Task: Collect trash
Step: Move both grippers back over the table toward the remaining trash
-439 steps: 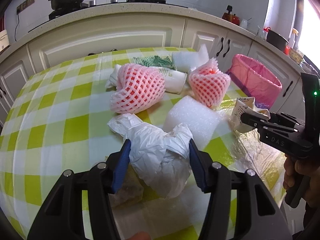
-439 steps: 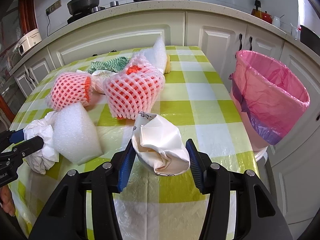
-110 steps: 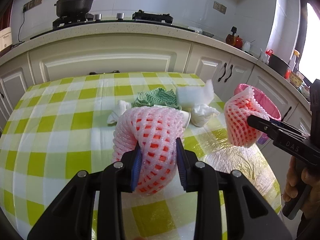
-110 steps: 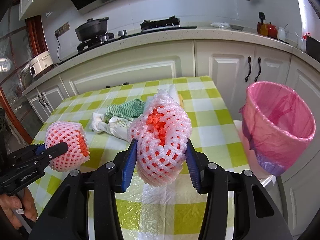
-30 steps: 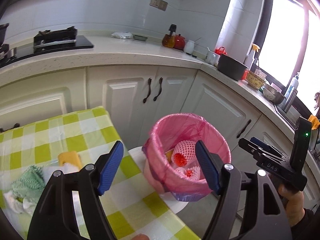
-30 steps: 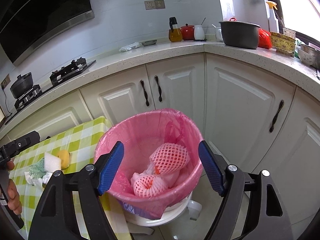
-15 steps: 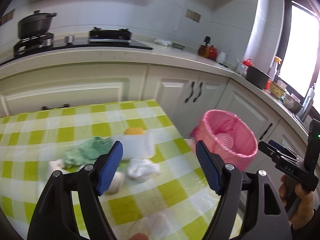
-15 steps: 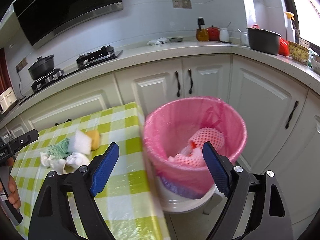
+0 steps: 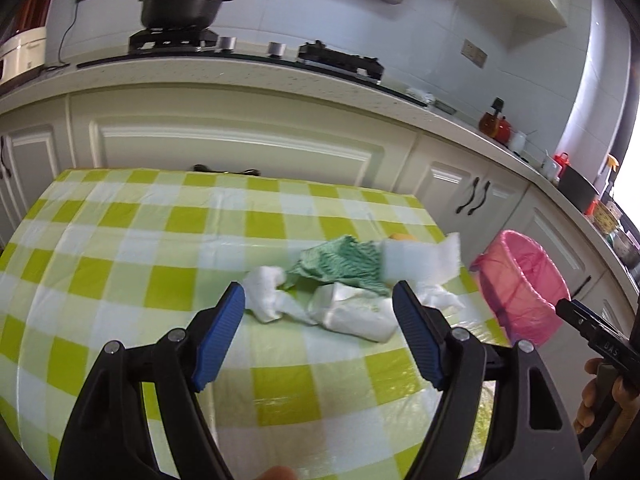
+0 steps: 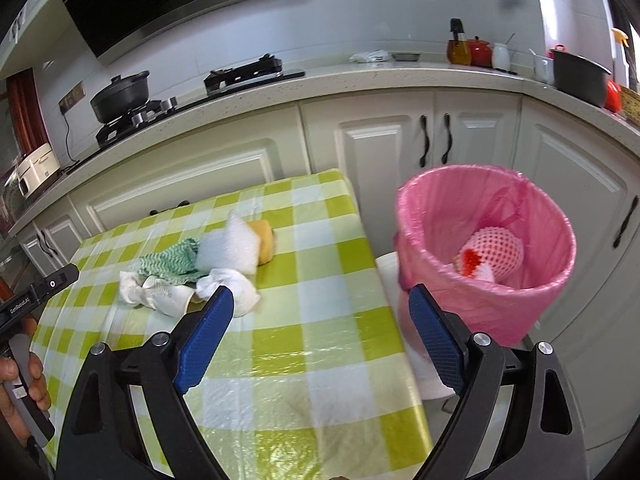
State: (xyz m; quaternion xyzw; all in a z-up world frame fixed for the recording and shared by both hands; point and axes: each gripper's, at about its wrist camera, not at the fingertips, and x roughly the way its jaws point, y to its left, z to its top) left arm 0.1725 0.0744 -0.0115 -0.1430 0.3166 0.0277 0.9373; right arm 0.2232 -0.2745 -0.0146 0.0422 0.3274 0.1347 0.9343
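A heap of trash lies on the green-checked table: a white crumpled cup, white tissue, a green striped cloth and a white foam piece. My left gripper is open and empty, just short of the heap. My right gripper is open and empty above the table's right edge, between the heap and the pink-lined bin. The bin holds a pink foam net. The bin also shows in the left wrist view.
A yellow sponge lies behind the foam piece. White cabinets and a counter with a stove and black pot stand behind the table. The bin stands on the floor just off the table's right edge.
Both grippers have swung left from the bin toward the table. The left gripper now faces the heap closely. Both stay open and empty.
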